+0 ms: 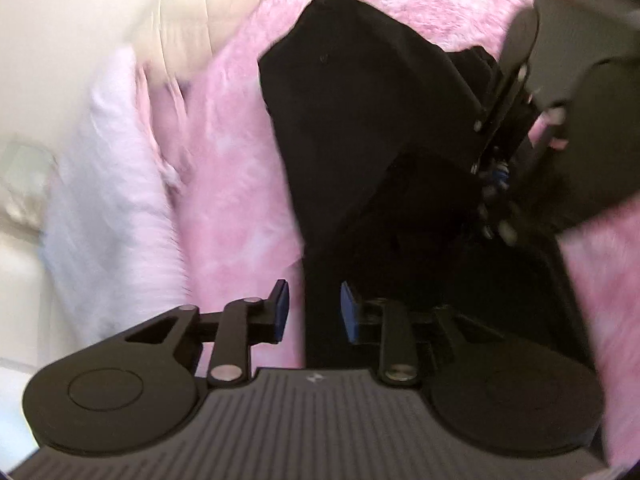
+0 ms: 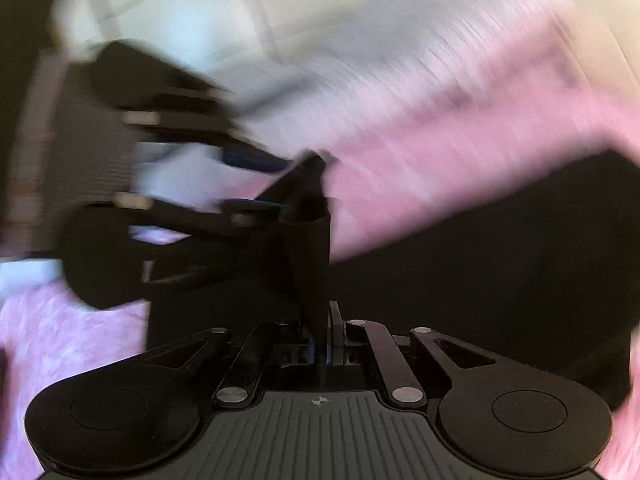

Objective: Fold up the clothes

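Note:
A black garment (image 1: 360,120) lies across a fluffy pink blanket (image 1: 240,160), partly doubled over itself. My left gripper (image 1: 314,308) is open just above it; the garment's left edge runs between the blue pads (image 1: 282,308), which do not press on it. My right gripper (image 2: 320,354) is shut on a fold of the black garment (image 2: 480,260), and the cloth rises in a narrow peak from its jaws. The left wrist view shows the right gripper (image 1: 496,172) at the garment's far right side. The right wrist view is blurred and shows the left gripper (image 2: 256,184) at the left.
A pale lilac-white cloth (image 1: 112,200) lies along the blanket's left side. Behind it is a cream padded surface (image 1: 200,12). The pink blanket (image 2: 440,140) spreads around the garment on all sides, with pale floor or wall (image 2: 180,20) beyond.

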Motion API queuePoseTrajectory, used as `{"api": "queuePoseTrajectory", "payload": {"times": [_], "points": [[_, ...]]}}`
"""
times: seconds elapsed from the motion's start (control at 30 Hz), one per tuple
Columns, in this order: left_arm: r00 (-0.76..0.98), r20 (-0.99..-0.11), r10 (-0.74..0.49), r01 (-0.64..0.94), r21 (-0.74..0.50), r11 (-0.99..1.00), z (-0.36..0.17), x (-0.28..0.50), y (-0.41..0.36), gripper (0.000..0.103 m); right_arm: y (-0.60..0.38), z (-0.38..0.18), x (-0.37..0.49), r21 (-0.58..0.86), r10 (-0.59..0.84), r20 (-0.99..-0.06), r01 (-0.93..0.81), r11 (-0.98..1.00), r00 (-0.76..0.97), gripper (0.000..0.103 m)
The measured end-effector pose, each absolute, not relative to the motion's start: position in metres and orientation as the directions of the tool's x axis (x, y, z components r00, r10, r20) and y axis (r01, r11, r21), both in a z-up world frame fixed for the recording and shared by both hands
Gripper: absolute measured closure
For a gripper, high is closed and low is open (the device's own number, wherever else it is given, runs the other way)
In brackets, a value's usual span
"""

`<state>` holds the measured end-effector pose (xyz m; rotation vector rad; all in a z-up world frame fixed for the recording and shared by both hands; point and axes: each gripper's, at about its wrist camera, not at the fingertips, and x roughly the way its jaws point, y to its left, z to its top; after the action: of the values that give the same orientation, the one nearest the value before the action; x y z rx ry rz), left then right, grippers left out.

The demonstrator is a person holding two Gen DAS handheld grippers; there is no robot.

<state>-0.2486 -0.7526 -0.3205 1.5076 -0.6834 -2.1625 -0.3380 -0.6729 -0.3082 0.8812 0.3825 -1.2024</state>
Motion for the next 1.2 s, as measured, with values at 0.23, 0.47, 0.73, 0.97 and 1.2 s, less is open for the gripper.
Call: {"api": "queuePoseTrajectory", "payload": {"times": [0.23, 0.47, 0.73, 0.97, 1.2], "points": [[-0.138, -0.836, -0.531, 0.308, 0.474, -0.825, -0.35, -0.19, -0.778, 0.075, -0.666, -0.342, -0.427, 0.563, -0.579, -0.706, 0.819, -0.111, 0.407, 0.071], [-0.012, -0.882, -0.472, 0.566, 0.383, -0.73, -0.377, -0.121, -0.792, 0.073, -0.654, -0.342, -0.449, 0.553, -0.564, -0.726, 0.821, -0.138, 0.394, 0.069], [-0.069, -0.816, -0.574, 0.252, 0.542, -0.802, -0.387, -0.086, -0.751, 0.055, -0.608, -0.295, -0.413, 0.256, -0.555, -0.793, 0.964, 0.07, 0.251, 0.066], [-0.22, -0.734, -0.642, -0.24, 0.679, -0.694, -0.426, -0.047, -0.717, 0.051, -0.537, -0.276, -0.292, 0.04, -0.541, -0.788, 0.902, 0.43, 0.293, 0.045], [-0.396, -0.678, -0.62, -0.45, 0.731, -0.512, -0.462, -0.034, -0.733, 0.054, -0.507, -0.311, -0.169, -0.147, -0.583, -0.773, 0.824, 0.547, 0.249, 0.041]]}}
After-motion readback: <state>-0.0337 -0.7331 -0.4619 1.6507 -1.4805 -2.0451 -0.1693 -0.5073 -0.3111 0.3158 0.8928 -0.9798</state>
